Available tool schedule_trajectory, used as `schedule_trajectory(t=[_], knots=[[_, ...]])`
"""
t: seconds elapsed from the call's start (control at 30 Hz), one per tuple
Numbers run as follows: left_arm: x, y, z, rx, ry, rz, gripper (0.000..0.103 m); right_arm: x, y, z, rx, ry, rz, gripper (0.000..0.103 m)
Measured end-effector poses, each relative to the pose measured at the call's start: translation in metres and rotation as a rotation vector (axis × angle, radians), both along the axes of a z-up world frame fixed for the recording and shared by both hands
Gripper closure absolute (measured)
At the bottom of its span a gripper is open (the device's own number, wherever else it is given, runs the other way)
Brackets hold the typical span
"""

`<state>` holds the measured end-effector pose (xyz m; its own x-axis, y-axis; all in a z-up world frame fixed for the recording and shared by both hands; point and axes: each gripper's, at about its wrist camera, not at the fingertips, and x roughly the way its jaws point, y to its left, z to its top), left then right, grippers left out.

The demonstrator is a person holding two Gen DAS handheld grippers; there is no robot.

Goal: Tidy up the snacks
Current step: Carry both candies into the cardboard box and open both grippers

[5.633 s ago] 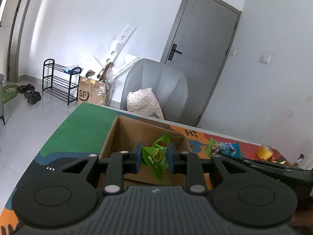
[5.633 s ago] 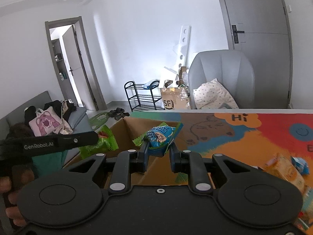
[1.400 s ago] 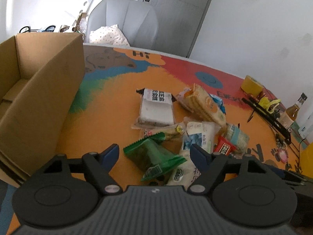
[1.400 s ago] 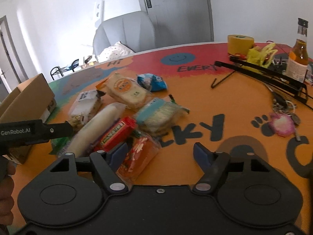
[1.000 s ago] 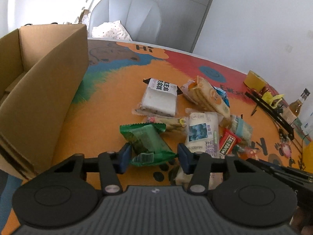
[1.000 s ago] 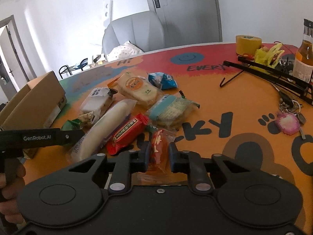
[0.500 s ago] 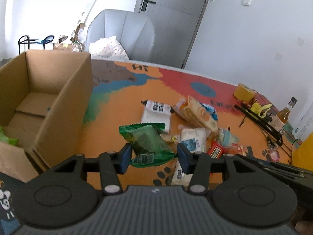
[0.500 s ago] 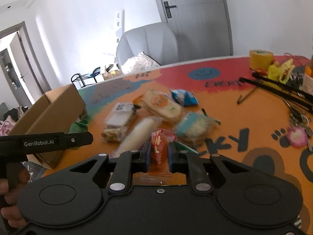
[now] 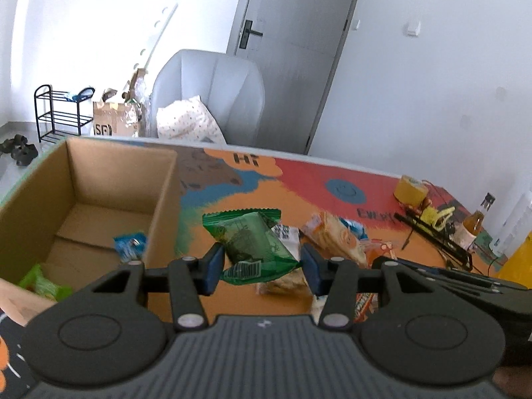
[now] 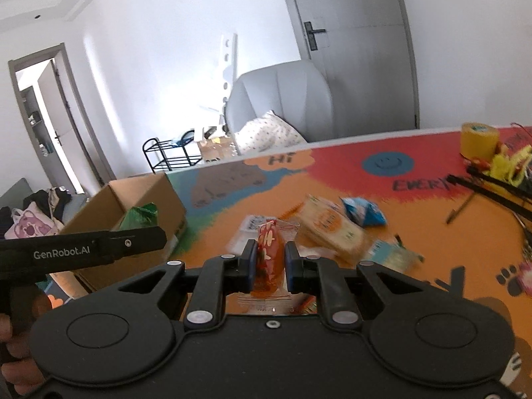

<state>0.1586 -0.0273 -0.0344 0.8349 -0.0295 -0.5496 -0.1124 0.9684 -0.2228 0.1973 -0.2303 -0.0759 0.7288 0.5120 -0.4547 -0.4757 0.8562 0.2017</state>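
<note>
My left gripper (image 9: 261, 264) is clamped on a green snack packet (image 9: 252, 244), held clear of the table (image 9: 232, 199) just to the right of the cardboard box (image 9: 163, 199). My right gripper (image 10: 269, 266) is pinched tight on a slim red-orange packet (image 10: 268, 259), standing on edge between the pads, well short of the box in that view.

To do this step well, I judge I should carry the green packet left over the near right wall of the box before letting go, high enough that its crimped lower edge does not catch the cardboard rim. Inside I can see 2 packets, a blue one (image 9: 130, 244) near the right wall and a light green one (image 9: 43, 284) at the near left, so the bare floor toward the back is the better drop spot. The red-orange packet is thin and floppy, so I would keep it pinched until it hangs over the opening.

The 2 grippers sit close together: the left one's body crosses the right view, so I would go one at a time. The loose snacks (image 10: 332, 229) lie to the right, out of my path; the table's far edge is well apart
</note>
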Motion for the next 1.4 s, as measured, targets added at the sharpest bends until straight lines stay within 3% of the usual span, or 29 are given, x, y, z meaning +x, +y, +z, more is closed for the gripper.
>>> schedule_trajectory(t=[0.3,0.93,1.07,1.1,1.13,1.4], knots=[[-0.008,0.026,0.015,0.002,-0.032,0.041,0.054,0.001,0.03,0.018,0.001,-0.031,0.058,0.087],[-0.031,0.101,0.017,-0.013,-0.026,0.18,0.055,0.001,0.107,0.032,0.017,-0.044,0.198,0.088],[-0.035,0.118,0.013,-0.028,-0.012,0.207,0.057,-0.002,0.127,0.033,0.013,-0.045,0.239,0.088],[-0.036,0.121,0.012,-0.032,-0.01,0.21,0.06,-0.003,0.132,0.033,0.011,-0.046,0.249,0.087],[-0.037,0.124,0.011,-0.036,-0.005,0.211,0.074,-0.004,0.137,0.033,0.009,-0.046,0.257,0.087],[-0.04,0.139,0.007,-0.072,0.003,0.218,0.074,-0.008,0.157,0.031,-0.008,-0.036,0.288,0.087]])
